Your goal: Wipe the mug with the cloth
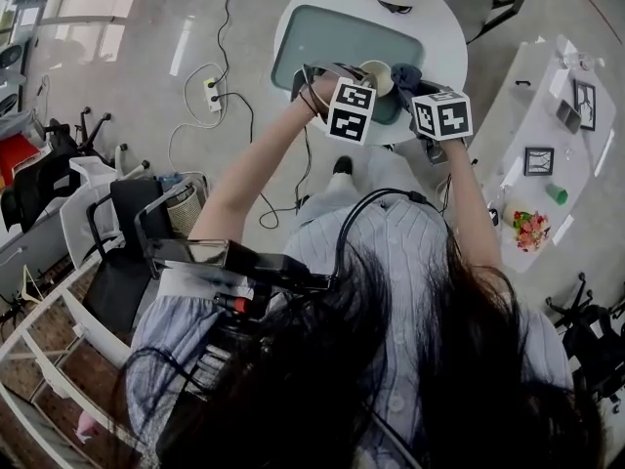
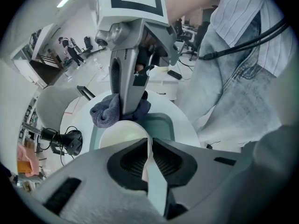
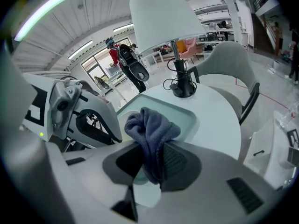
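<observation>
Beneath the tray, desk [image 1: 439,27]: round and white. Its edge runs just beside the tray's near side, so a dropped mug could roll off to the floor.
Beyond the tray, lamp [image 3: 161,17]: well apart from the work. Only a wide swing of the cloth arm would reach it, which I judge the least likely trouble.
Tray [image 1: 322,37]: teal with a shallow rim and a hard bottom. A mug falling onto it could chip.
At the tray's near side, left tool [image 2: 149,157]: narrow, its pads pinching the mug's thin wall at the rim. It is a one-point hold, so a sideways push from wiping could make the mug pivot or slip out.
Right of it, right tool [image 3: 149,164]: closed on a fold of the cloth. If it presses too deep, its hard jaw tips rather than the fabric meet the mug and knock it loose.
Mug [image 2: 122,136]: cream, at the tray's near right corner. I cannot tell whether it rests on the tray or hangs above it.
Cloth [image 3: 149,129]: blue-grey and bunched, at the mug's far rim. A drag against the rim could pull the short gripped fold free.
</observation>
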Demonstrator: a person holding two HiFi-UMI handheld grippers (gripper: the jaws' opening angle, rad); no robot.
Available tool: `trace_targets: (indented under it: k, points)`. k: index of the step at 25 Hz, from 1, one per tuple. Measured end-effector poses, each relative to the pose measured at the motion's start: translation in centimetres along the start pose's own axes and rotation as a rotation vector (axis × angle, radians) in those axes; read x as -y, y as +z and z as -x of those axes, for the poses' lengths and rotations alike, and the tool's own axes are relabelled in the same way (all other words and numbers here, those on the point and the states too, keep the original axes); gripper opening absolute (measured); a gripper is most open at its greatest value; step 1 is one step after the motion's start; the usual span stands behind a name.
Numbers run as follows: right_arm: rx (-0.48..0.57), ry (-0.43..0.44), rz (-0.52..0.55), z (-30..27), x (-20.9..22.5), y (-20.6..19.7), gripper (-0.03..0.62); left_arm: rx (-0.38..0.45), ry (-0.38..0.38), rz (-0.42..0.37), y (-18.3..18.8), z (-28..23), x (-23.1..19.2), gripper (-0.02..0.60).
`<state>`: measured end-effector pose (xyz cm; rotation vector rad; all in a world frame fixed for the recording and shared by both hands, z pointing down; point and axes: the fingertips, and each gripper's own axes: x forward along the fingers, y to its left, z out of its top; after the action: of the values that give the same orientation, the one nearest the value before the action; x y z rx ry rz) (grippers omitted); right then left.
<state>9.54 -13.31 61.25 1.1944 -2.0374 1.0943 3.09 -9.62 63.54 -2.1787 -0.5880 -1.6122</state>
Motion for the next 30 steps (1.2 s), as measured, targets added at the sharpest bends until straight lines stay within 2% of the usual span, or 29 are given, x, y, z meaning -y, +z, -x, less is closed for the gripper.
trace_targets:
  k: [3, 9, 13, 17, 24, 27, 30]
  points:
    - [0.0, -0.003, -0.004, -0.1, 0.1, 0.0, 0.098, 0.017, 0.061, 0.106, 0.0, 0.0, -0.7, 0.043]
    - [0.002, -0.007, -0.01, -0.3, 0.4, -0.1, 0.098, 0.137, 0.113, 0.441, 1.1, 1.1, -1.7, 0.046]
    - [-0.003, -0.009, -0.014, -0.4, 0.8, -0.3, 0.098, 0.164, 0.192, 0.608, 1.6, 1.1, -2.4, 0.053]
    - [-0.004, -0.003, -0.012, -0.3, 0.7, -0.4, 0.098, 0.212, 0.271, 0.818, 2.6, 1.7, -3.5, 0.052]
    - [-0.012, 0.015, 0.003, -0.2, 0.7, -0.5, 0.098, 0.198, 0.324, 1.098, 3.1, 0.7, -4.4, 0.052]
    - [-0.016, 0.03, 0.019, -0.2, 0.7, -0.5, 0.098, 0.187, 0.351, 1.173, 2.8, 0.2, -4.4, 0.052]
    - [-0.023, 0.044, 0.034, -0.3, 0.6, -0.4, 0.098, 0.138, 0.384, 1.133, 2.0, -0.3, -4.3, 0.052]
